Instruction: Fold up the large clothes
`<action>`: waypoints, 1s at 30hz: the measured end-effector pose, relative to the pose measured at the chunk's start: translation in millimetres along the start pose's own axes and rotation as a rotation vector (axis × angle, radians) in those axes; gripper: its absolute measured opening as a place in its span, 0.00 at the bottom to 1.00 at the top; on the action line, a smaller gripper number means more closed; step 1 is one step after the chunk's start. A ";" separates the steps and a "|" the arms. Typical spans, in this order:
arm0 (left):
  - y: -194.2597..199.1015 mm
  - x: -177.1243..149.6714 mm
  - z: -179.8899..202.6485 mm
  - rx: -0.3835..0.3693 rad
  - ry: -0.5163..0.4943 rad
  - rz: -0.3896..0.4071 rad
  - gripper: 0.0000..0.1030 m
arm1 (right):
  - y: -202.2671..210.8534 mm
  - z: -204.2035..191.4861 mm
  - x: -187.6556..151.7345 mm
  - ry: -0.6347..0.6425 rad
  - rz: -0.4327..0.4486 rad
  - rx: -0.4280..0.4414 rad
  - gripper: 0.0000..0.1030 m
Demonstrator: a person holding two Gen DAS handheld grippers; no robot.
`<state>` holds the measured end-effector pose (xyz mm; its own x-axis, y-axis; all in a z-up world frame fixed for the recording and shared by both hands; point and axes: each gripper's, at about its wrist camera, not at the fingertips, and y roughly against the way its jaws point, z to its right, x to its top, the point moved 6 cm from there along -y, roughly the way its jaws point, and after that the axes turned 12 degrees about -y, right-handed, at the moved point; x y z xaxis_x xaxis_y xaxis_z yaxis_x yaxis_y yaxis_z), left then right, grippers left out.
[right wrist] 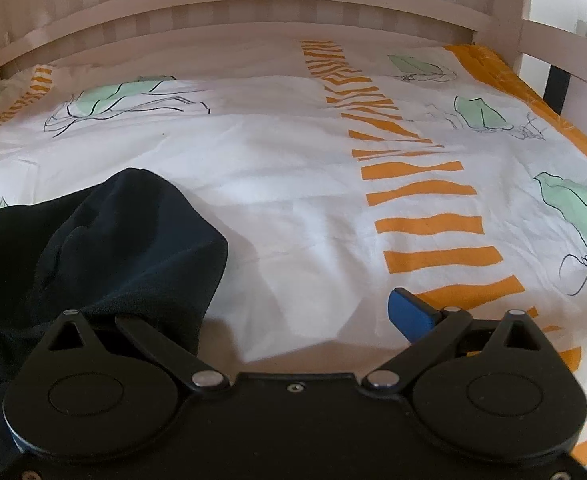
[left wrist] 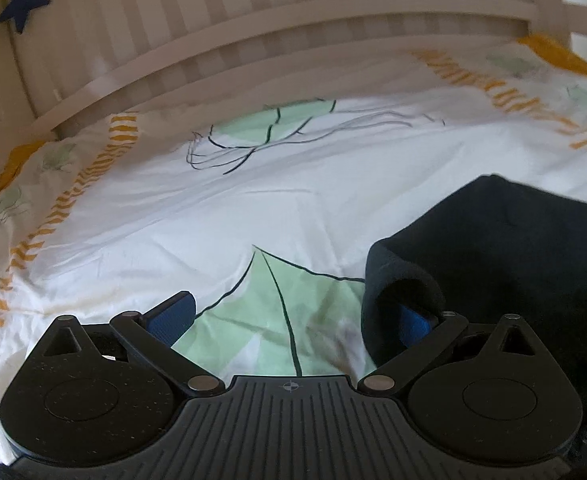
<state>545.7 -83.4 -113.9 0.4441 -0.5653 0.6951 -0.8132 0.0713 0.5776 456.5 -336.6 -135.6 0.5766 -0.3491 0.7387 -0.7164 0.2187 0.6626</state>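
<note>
We log: left gripper [left wrist: 293, 316] jaws apart, dark garment [left wrist: 501, 256] draped over its right finger; right gripper [right wrist: 293, 312] jaws apart, garment covering its left finger; bedspread [right wrist: 293, 184] ahead.

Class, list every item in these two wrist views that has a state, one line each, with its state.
Dark navy fleece garment: bunched on the bed, draped over one finger of each gripper.
White leaf-print duvet cover: spread out, lightly creased.
Left gripper: open.
Right gripper: open.
</note>
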 end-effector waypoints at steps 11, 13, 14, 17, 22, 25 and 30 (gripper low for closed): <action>3.4 -56.1 -53.9 -0.051 0.359 -0.029 1.00 | 9.9 4.8 17.1 0.003 0.091 0.174 0.98; -6.0 -66.0 -52.8 -0.086 0.376 -0.077 1.00 | -6.7 13.0 10.9 -0.008 0.027 0.137 0.98; -9.5 -68.2 -51.5 -0.102 0.375 -0.093 1.00 | -14.9 15.2 6.3 -0.011 -0.018 0.132 0.98; -5.7 -63.9 -52.4 -0.121 0.361 -0.087 0.99 | -18.6 20.4 4.5 -0.055 -0.050 0.174 0.98; 24.8 -50.8 -62.5 -0.201 0.314 0.004 0.99 | 6.0 17.9 10.5 -0.054 -0.039 0.273 0.99; 40.1 -53.5 -66.1 -0.221 0.282 -0.022 0.99 | 20.7 19.1 10.7 -0.079 -0.072 0.334 0.99; 66.5 -46.0 -75.3 -0.210 0.330 0.032 0.99 | 41.3 23.0 8.7 -0.087 -0.071 0.314 0.99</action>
<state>499.5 9.2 -75.3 0.5443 -0.2682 0.7949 -0.7494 0.2704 0.6044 422.9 -351.5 -104.6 0.6038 -0.4327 0.6695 -0.7692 -0.0959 0.6317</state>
